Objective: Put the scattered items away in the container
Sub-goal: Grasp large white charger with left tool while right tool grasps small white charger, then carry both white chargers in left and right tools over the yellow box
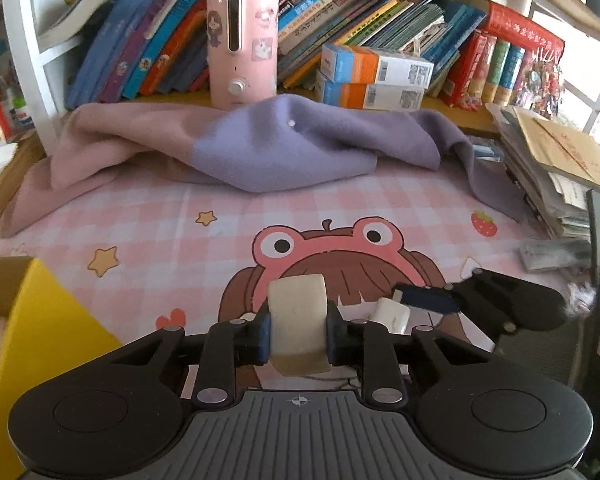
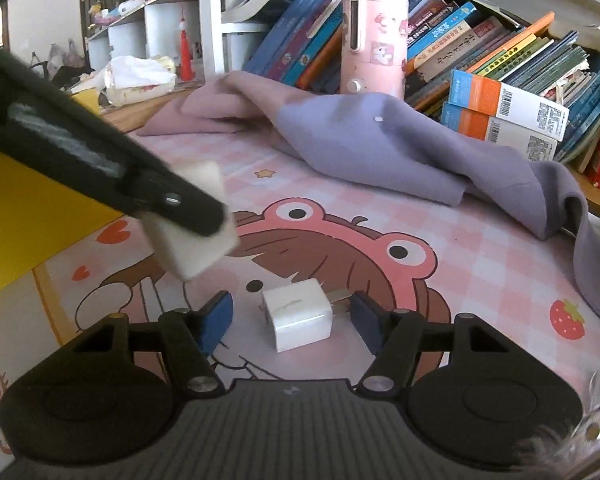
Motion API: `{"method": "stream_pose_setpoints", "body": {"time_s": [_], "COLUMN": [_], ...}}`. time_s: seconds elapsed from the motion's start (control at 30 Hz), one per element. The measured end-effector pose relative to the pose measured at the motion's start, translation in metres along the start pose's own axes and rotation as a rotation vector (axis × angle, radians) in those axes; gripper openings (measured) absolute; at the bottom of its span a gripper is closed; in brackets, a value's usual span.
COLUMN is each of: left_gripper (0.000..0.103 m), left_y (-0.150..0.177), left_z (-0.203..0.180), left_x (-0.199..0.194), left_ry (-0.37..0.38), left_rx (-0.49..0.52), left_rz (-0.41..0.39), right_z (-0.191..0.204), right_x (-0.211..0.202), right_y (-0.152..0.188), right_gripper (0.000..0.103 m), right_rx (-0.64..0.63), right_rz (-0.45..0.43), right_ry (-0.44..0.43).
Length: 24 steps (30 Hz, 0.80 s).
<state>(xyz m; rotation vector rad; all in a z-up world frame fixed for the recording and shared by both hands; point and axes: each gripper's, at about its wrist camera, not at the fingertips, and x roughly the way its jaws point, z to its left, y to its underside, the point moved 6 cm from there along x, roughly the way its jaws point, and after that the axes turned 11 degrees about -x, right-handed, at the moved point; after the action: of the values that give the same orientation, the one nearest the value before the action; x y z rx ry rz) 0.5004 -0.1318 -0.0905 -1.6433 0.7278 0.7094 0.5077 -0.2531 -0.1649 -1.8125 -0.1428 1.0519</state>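
Observation:
My left gripper [image 1: 298, 320] is shut on a whitish rectangular block [image 1: 298, 304], held just above the pink cartoon desk mat [image 1: 160, 220]. The right wrist view shows that gripper [image 2: 188, 216] from the side, with the block [image 2: 196, 248] sticking out below it. A white charger plug [image 2: 298, 318] lies on the mat [image 2: 440, 240] between the blue pads [image 2: 216, 320] of my right gripper [image 2: 292, 316], which is open with a gap on each side. Its prongs point toward the right pad. A yellow box [image 1: 40, 340] stands at the left, also seen as the yellow box [image 2: 28, 216].
A crumpled purple and pink cloth [image 1: 280, 148] lies across the back of the mat. Behind it stand a pink appliance [image 1: 242, 44], leaning books [image 1: 160, 40] and two orange-blue cartons [image 1: 372, 76]. A pile of papers [image 1: 552, 168] borders the right side.

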Motion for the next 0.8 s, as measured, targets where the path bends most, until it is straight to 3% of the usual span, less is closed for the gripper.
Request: {"method": "stream_pose_setpoints", "body": {"time_s": [0.1, 0.5, 0.8], "left_gripper": [0.024, 0.024, 0.023], "left_y": [0.005, 0.024, 0.040], "left_z": [-0.002, -0.010, -0.008], "left_x": [-0.010, -0.038, -0.084], "left_ry": [0.007, 0.069, 0.118], "left_rx": [0.019, 0.026, 0.034], "left_rz": [0.005, 0.005, -0.021], "right_z": [-0.003, -0.004, 0.020], "right_x": [0.000, -0.032, -0.083], "right_y": [0.000, 0.011, -0.003], "right_gripper": [0.043, 0.043, 0.043], "right_rx": [0.013, 0.115, 0.091], "right_rz": [0.000, 0.044, 0.023], "right_ry": [0.030, 0.074, 0.105]}}
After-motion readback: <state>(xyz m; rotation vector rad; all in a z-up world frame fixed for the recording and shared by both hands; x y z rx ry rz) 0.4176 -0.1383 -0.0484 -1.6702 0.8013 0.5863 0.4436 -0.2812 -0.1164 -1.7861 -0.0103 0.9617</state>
